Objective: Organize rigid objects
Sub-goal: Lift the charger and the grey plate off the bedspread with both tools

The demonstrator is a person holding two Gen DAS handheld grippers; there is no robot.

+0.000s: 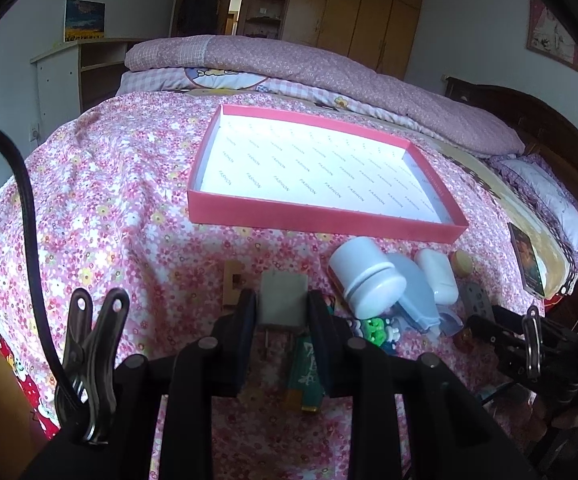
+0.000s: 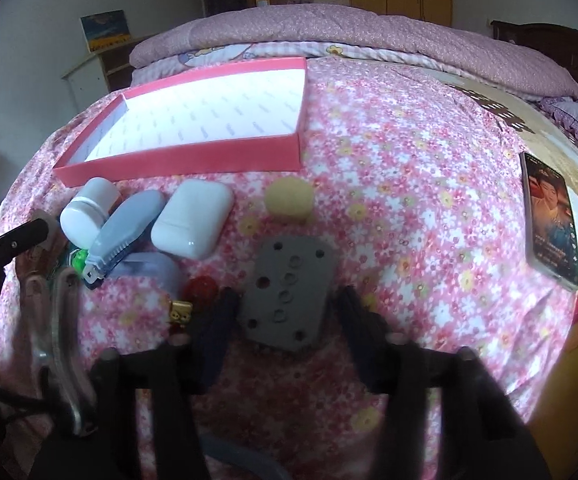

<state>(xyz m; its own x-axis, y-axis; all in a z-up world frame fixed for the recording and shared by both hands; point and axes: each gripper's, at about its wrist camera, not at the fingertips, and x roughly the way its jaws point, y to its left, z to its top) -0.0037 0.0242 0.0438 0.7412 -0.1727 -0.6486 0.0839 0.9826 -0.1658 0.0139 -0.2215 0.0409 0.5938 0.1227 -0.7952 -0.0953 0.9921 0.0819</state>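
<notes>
While the red box (image 1: 321,222) sits on the flowery bed cover (image 1: 109,200), the left gripper (image 1: 281,304) pinches a small grey plug (image 1: 282,300) between its 2 black fingers. The plug is just above the cover, near the front of the box. The right gripper (image 2: 285,312) is spread around a flat grey plate (image 2: 287,294) with holes, and I see gaps at both sides of it. Left of the plate lie a white bottle (image 2: 87,216), a blue clipper (image 2: 123,232) and a white case (image 2: 191,224), close together in front of the box. A yellow round thing (image 2: 289,200) lies just behind the plate. A phone (image 2: 551,226) lies well apart on the right.
</notes>
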